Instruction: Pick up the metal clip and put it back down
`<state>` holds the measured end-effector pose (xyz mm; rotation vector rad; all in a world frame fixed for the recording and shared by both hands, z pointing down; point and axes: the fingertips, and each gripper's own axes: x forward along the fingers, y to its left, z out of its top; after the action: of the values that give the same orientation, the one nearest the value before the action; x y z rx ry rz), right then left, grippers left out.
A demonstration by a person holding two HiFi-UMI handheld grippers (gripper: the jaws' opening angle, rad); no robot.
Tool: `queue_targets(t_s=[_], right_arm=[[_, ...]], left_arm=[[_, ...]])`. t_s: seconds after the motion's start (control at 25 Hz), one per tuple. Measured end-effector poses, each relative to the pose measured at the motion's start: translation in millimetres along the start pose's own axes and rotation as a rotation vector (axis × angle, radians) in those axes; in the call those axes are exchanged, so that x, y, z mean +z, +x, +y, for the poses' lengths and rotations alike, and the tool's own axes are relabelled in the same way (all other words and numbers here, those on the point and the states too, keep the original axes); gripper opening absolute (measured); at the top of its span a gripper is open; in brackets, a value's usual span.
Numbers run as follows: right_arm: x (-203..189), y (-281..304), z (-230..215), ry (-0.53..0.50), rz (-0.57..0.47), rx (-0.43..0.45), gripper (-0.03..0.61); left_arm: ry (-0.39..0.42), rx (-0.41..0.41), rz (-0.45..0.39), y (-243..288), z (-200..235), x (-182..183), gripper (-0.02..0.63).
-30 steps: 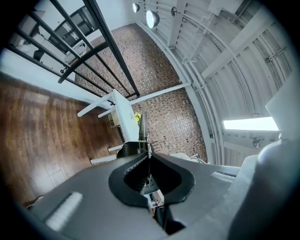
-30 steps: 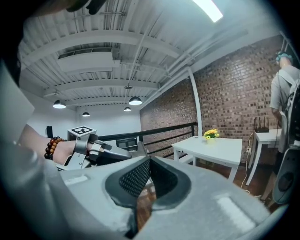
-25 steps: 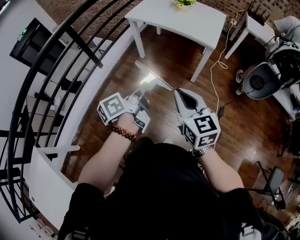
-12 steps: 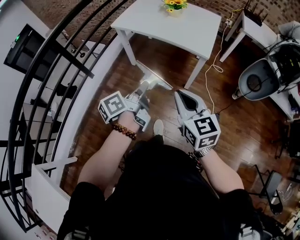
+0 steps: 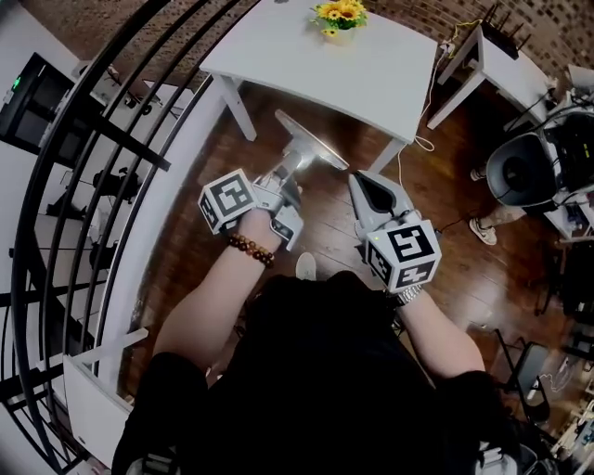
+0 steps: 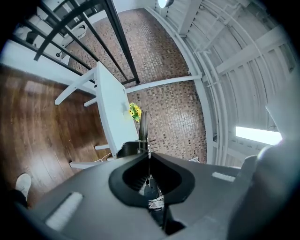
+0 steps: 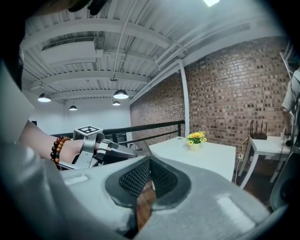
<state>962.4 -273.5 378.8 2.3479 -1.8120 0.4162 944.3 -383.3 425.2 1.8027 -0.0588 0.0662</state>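
My left gripper [image 5: 295,165] is turned on its side and shut on the metal clip [image 5: 312,144], a shiny flat piece that sticks out past its tips. In the left gripper view the clip [image 6: 143,131] shows edge-on as a thin blade with small prongs, rising from the closed jaws [image 6: 149,154]. My right gripper [image 5: 364,181] is held beside it, shut with nothing between its fingers [image 7: 150,160]. Both are carried in the air above the wooden floor, short of the white table [image 5: 371,65], which bears a pot of yellow flowers [image 5: 339,14].
A black railing [image 5: 111,139] curves along the left. A smaller white table [image 5: 506,56] and a dark round chair [image 5: 524,172] stand at the right, with a cable [image 5: 422,144] trailing over the floor. A brick wall [image 7: 225,89] lies behind the table.
The white table and flowers have come closer and lower in the head view as the person walks toward them. Both grippers keep their pose and the left one still holds the clip.
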Motion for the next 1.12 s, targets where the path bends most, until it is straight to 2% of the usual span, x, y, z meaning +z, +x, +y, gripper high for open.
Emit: queue_targets(t_s=[0.32, 0.68, 1.12], right_arm=[[16.8, 47.2, -43.9, 0.004, 0.007, -0.016, -0.008], [17.9, 103.2, -115.3, 0.03, 0.047, -0.001, -0.008], [1.2, 162.1, -187.3, 0.058, 0.133, 0.045, -0.008]], left_arm=[[-0.031, 0.002, 0.01, 54.6, 13.0, 32.0, 0.02], [-0.085, 0.055, 0.002, 141.1, 45.5, 64.4, 0.02], [-0.202, 0.186, -0.045, 222.7, 128.7, 89.7, 0.02]])
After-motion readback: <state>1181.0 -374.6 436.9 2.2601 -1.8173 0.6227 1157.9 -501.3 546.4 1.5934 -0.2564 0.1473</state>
